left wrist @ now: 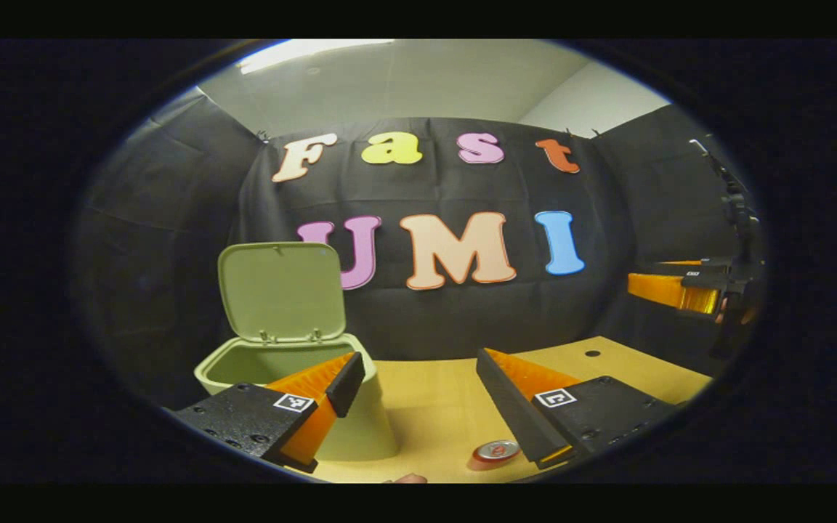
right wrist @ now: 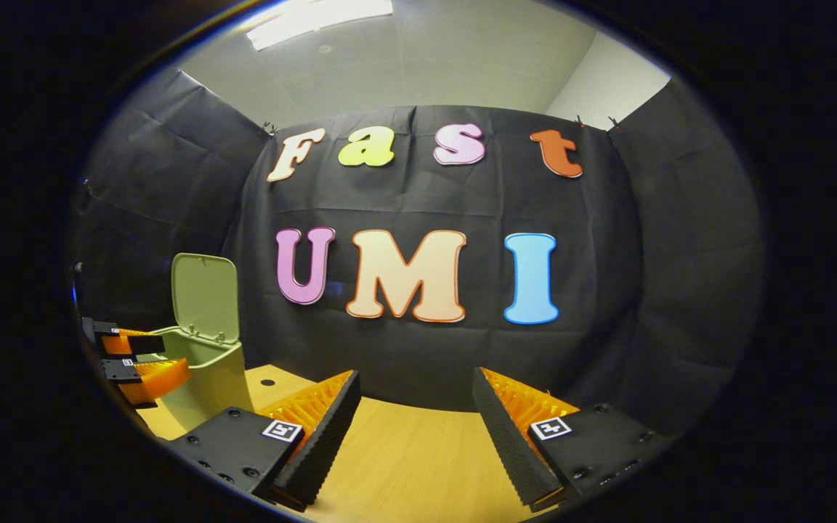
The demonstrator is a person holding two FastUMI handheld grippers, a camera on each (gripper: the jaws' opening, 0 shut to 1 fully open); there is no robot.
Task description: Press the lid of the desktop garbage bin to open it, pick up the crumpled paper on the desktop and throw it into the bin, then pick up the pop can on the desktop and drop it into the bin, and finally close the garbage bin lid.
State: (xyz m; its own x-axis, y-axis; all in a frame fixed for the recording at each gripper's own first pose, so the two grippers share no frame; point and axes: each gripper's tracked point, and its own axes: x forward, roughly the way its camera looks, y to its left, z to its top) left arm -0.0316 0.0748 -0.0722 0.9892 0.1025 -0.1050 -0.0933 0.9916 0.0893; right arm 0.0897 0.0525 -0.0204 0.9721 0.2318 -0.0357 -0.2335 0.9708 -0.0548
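Observation:
A pale green bin (left wrist: pixel 360 428) stands on the wooden desktop (left wrist: pixel 433 407) at the left, its lid (left wrist: pixel 282 290) raised upright. My left gripper (left wrist: pixel 418 388) hangs open above the desk, its left finger (left wrist: pixel 331 396) over the bin's right rim. A pop can (left wrist: pixel 495 451) stands below it, seen from above near the right finger. In the right gripper view the bin (right wrist: pixel 211 381) sits far left with its lid (right wrist: pixel 205 298) up, and the left gripper (right wrist: pixel 131 359) hovers beside it. My right gripper (right wrist: pixel 415 421) is open over bare desk, holding nothing.
Black cloth walls close the booth at the back and on both sides. The desktop has a small dark hole (left wrist: pixel 592 353) near its far right edge. The right gripper (left wrist: pixel 680 287) hangs at the right in the left gripper view.

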